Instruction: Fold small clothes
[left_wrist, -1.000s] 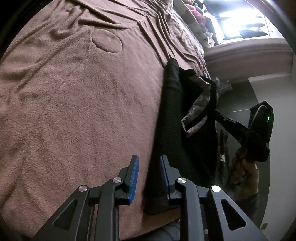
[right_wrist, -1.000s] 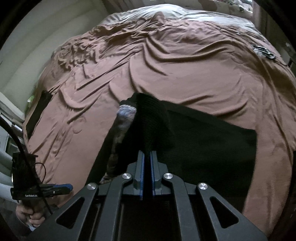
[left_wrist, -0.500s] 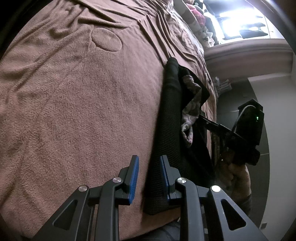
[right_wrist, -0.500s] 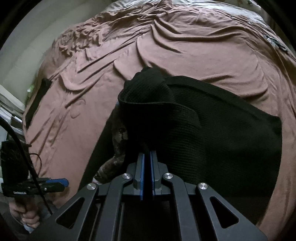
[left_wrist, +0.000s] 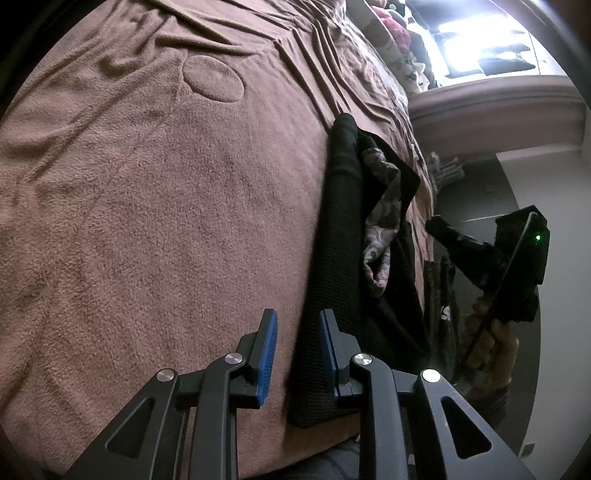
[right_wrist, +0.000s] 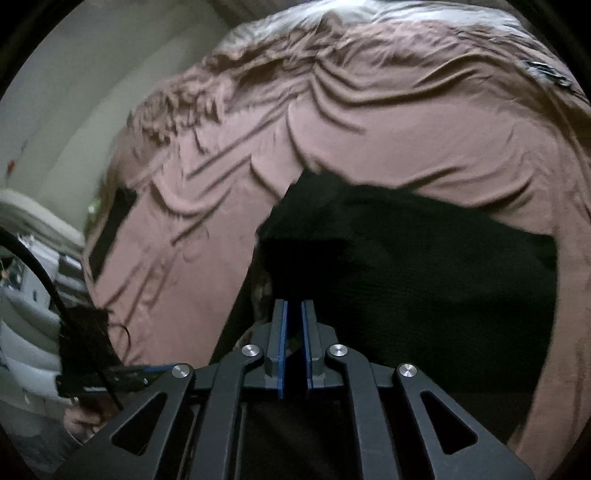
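Black knit garment (right_wrist: 424, 280) lying on the brown bed cover (left_wrist: 155, 206), one flap turned over, patterned lining (left_wrist: 382, 229) exposed; folding judged partly done. Right gripper (right_wrist: 292, 347): jaws slightly parted, apparently empty. Left gripper (left_wrist: 295, 354): jaws spread beside the garment's edge.

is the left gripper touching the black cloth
Cannot tell. In the left wrist view the left gripper stands open over the edge of the black cloth, but that head-on view shows neither contact nor a gap.
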